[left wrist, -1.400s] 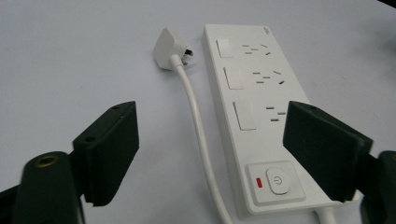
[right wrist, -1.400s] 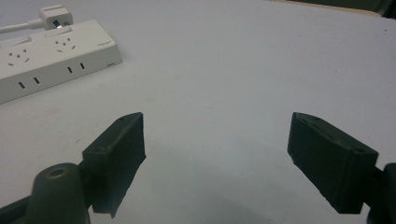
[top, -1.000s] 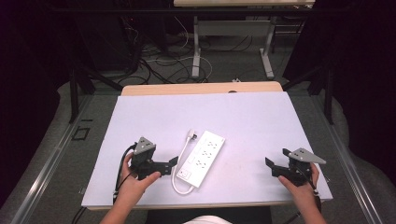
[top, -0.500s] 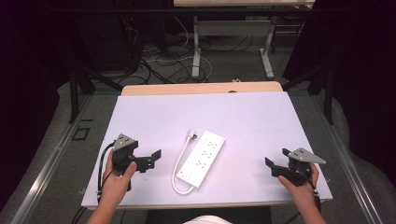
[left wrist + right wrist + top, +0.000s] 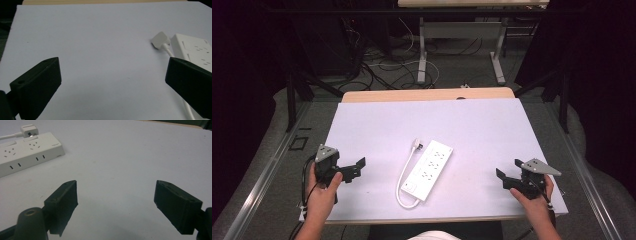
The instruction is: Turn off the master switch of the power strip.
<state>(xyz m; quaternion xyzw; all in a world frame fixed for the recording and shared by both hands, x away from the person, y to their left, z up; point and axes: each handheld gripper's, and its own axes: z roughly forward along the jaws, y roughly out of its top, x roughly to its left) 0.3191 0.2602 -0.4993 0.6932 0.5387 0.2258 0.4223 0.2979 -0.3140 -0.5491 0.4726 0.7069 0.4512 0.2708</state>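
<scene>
We hold the left gripper (image 5: 354,168) low at the left edge of the table (image 5: 492,130), jaws spread wide with nothing between them, and the right gripper (image 5: 507,179) near the right front corner, also spread and empty. Between them, apart from both, lies the white power strip (image 5: 428,169), set at a slant, its cord (image 5: 403,176) looping along its left side to the plug (image 5: 417,145) just beside its far end. From here we see two risks. If we close on the smooth strip off centre, it may pivot or skid across the sheet. If a jaw catches the cord loop while reaching in, we may drag the strip and swing the plug away.
</scene>
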